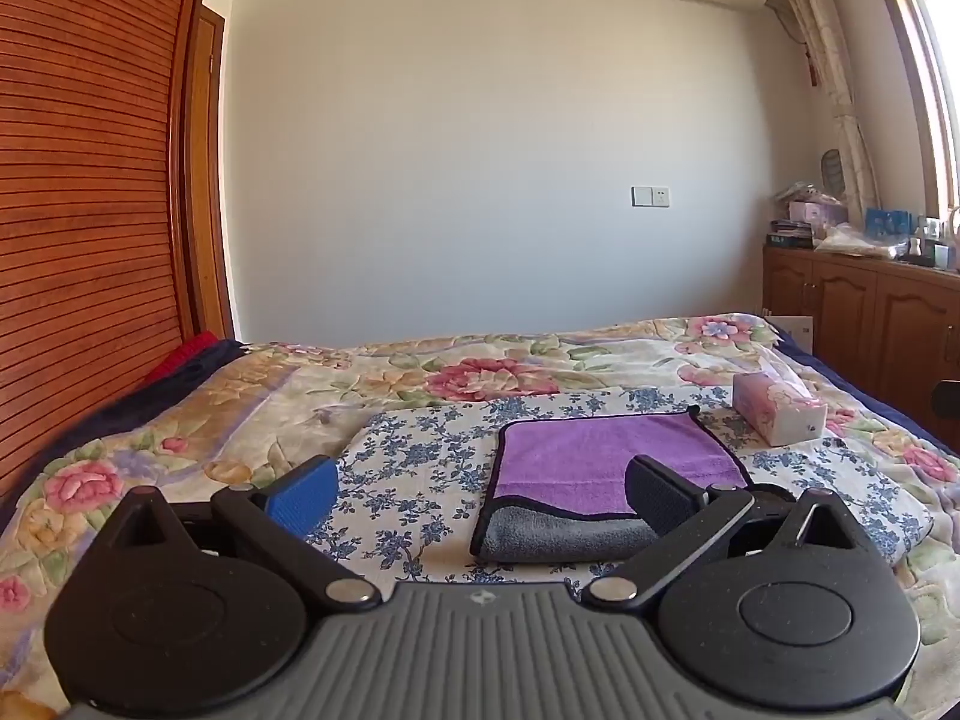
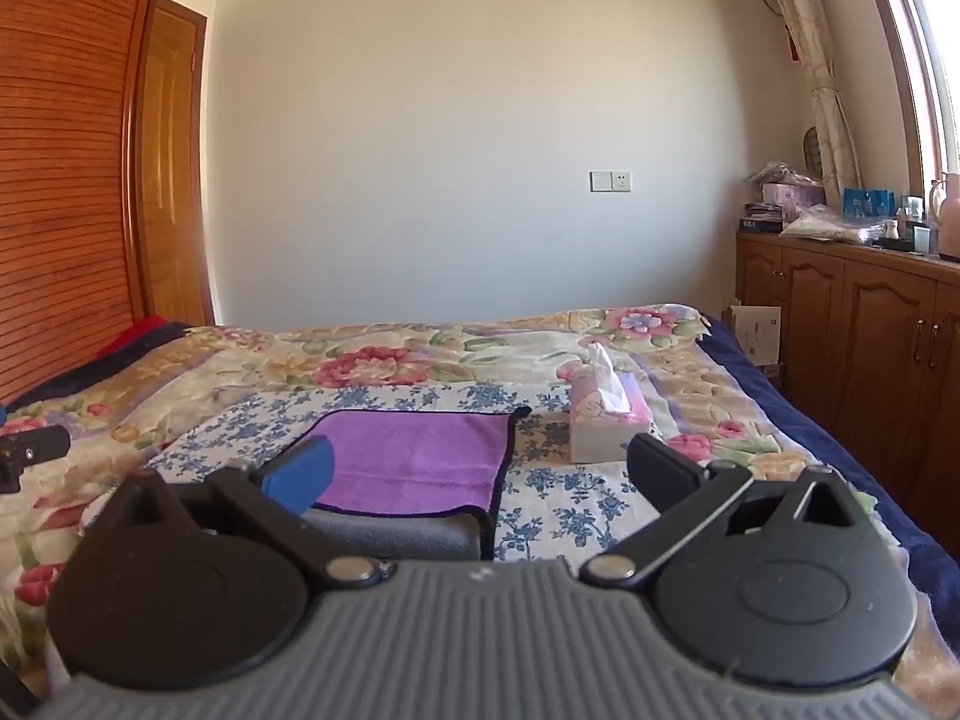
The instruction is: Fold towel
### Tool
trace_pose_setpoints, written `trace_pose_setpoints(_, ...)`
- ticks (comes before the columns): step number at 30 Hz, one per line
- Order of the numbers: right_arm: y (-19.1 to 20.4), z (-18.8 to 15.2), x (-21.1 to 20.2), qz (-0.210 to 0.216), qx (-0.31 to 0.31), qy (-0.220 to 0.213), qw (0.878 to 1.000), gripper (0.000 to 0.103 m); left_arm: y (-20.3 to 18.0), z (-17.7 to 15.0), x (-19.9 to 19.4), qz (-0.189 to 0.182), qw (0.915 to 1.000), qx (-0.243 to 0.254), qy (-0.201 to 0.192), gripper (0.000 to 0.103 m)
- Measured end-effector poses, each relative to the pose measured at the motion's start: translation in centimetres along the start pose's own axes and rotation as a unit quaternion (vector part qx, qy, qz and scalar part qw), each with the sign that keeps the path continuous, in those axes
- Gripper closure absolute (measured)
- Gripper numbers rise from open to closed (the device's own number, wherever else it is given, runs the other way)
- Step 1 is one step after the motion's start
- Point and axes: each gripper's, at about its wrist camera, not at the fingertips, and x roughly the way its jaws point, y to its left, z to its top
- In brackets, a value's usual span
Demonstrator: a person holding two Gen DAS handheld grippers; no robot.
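Observation:
A purple towel [image 1: 606, 459] with a dark border and grey underside lies folded on a blue-flowered cloth [image 1: 420, 456] on the bed; its near edge shows the grey fold. My left gripper [image 1: 480, 495] is open and empty, just before the towel's near left corner, right finger over the near edge. In the right wrist view the towel [image 2: 420, 459] lies ahead and left. My right gripper [image 2: 480, 474] is open and empty near the towel's near right corner. The left gripper's edge [image 2: 30, 450] shows at far left.
A pink tissue box [image 1: 780, 414] stands on the bed right of the towel, also seen in the right wrist view [image 2: 606, 420]. A wooden headboard [image 1: 78, 210] is at left, wooden cabinets [image 2: 870, 330] at right, a white wall behind.

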Motion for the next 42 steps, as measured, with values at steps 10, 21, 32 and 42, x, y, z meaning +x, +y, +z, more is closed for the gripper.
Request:
trace_pose_setpoints(10,0.06,-0.03,-0.01,0.001,-0.001,-0.001,1.000,0.000,0.40,0.24,0.10,0.000,1.0000,0.001,-0.001,0.000)
trace_pose_setpoints(21,0.10,0.02,-0.04,0.001,-0.002,-0.002,1.000,0.000,0.47,0.40,0.21,0.001,1.0000,0.001,-0.002,0.000)
trace_pose_setpoints(32,0.25,0.04,0.01,0.000,-0.002,-0.001,1.000,0.000,0.41,0.34,0.19,0.001,1.0000,0.001,-0.003,0.000)
trace_pose_setpoints(42,0.28,0.04,0.02,0.000,-0.002,-0.001,1.000,0.000,0.40,0.29,0.18,0.001,1.0000,0.002,-0.003,0.000)
